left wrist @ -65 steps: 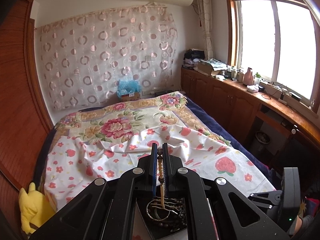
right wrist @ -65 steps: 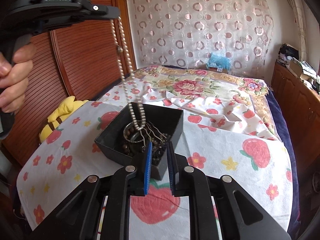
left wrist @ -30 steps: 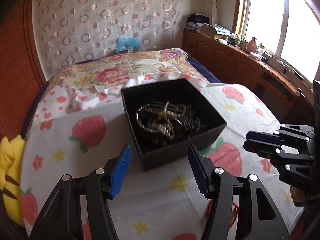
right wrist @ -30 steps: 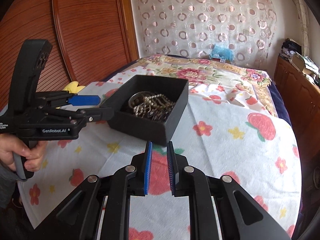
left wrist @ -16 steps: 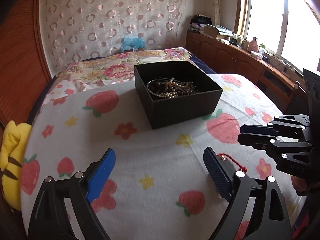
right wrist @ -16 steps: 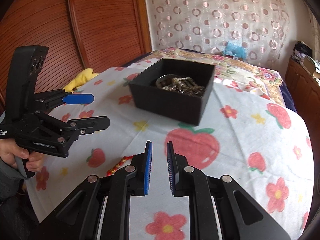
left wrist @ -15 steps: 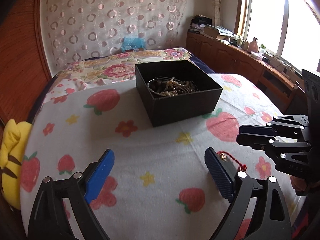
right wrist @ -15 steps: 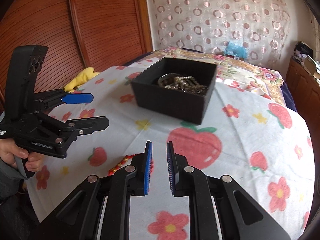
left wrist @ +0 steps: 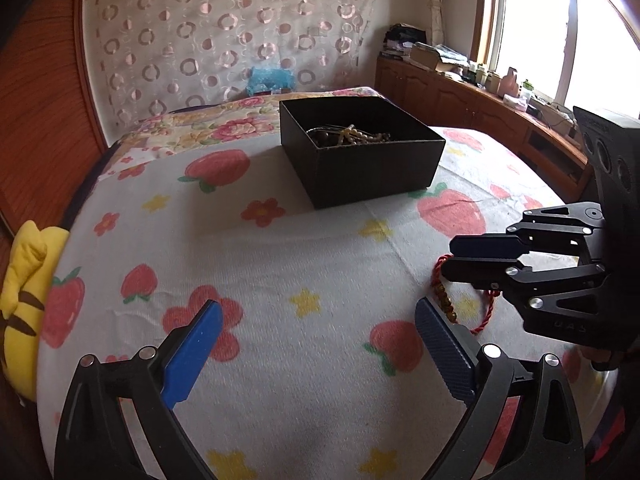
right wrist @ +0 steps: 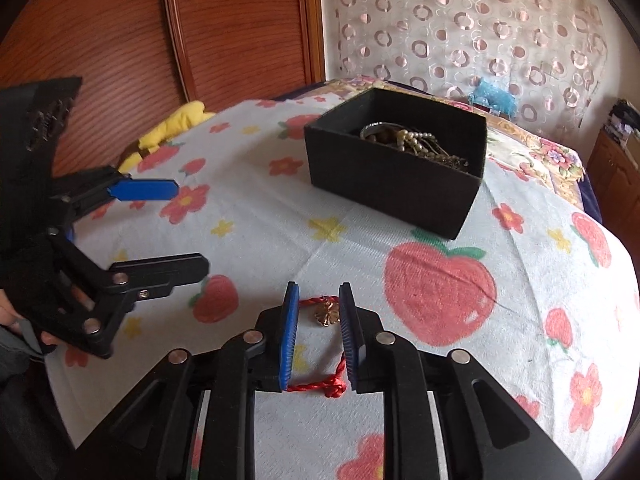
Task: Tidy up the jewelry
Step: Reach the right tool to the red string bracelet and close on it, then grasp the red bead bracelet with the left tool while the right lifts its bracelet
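One black box [left wrist: 362, 160] is sitting on the strawberry-print sheet [left wrist: 280, 248] that is covering the bed, and every place here is given from that box. Inside it, a tangle of jewelry [right wrist: 416, 144] is lying: pale bead strands, dark beads and one metal bangle can be made out, though the exact number of pieces cannot be told.

In front of the box, on the near side of the sheet, one red cord bracelet [right wrist: 320, 384] with one gold flower charm [right wrist: 326, 314] is lying flat. The right tool [right wrist: 319, 330] is straddling it with its two blue-padded fingers parted, the charm sitting between them and not clamped.

The left tool [left wrist: 316, 344] is hovering above the sheet, near and to the left of the box, its two fingers spread wide and holding nothing.

One yellow plush toy [left wrist: 24, 280] is lying at the bed's edge, far left of the box.
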A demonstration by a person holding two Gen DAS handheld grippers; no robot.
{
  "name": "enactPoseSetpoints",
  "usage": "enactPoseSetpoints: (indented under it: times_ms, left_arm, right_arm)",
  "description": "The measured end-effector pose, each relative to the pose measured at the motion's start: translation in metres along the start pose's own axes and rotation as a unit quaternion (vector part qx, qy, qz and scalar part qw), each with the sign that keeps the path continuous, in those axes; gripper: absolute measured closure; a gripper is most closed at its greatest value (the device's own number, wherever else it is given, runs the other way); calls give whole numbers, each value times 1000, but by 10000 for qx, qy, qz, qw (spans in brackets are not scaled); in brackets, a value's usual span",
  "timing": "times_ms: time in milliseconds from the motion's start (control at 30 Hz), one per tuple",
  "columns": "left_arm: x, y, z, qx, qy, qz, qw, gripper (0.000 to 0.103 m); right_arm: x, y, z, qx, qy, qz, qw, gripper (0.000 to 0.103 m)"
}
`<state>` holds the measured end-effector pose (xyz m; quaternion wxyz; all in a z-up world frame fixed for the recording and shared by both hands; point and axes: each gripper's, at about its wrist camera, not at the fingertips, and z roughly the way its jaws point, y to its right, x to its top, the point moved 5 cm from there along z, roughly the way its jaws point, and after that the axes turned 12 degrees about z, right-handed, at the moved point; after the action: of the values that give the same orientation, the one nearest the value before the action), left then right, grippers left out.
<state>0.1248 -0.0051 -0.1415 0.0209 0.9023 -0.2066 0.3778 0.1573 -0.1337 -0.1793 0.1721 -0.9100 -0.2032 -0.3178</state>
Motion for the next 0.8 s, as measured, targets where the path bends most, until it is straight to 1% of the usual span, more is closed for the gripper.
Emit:
enactPoseSetpoints:
  times_ms: [67, 100, 133, 200, 400, 600, 667, 733, 767, 800]
  left_arm:
    - [-1, 2, 0, -36, -11, 23, 10000, 10]
    - [-2, 3, 1, -55, -26, 20, 10000, 10]
    - [-2, 4, 1, -67, -29, 16, 10000, 10]
    - [-3, 5, 1, -62, -46, 6, 10000, 10]
    - [0, 16, 0, -225, -65, 48, 9997, 10]
    - [8, 30, -5, -520, 161, 70, 9985, 10]
    - [11, 35, -6, -566, 204, 114, 9981, 19]
    - [14, 41, -6, -650, 193, 153, 9976, 34]
    - [15, 45, -6, -693, 190, 174, 9973, 37]
    - [17, 49, -5, -736, 177, 209, 9969, 43]
  right_arm:
    - [0, 1, 4, -130, -42, -28, 9999, 81]
    - [1, 1, 4, -107, -31, -21, 9999, 85]
    - [1, 1, 4, -83, -18, -21, 10000, 95]
    - [0, 1, 7, -74, 2, -48, 10000, 99]
    - [3, 7, -7, 28, 168, 61, 9998, 99]
    - [4, 18, -31, 36, 386, 231, 9990, 99]
    - [5, 23, -37, 4, 445, 266, 9987, 99]
    - [6, 28, -43, -28, 483, 297, 9984, 99]
    - [5, 31, -45, -57, 501, 308, 9983, 99]
    - [4, 33, -47, -72, 514, 319, 9981, 99]
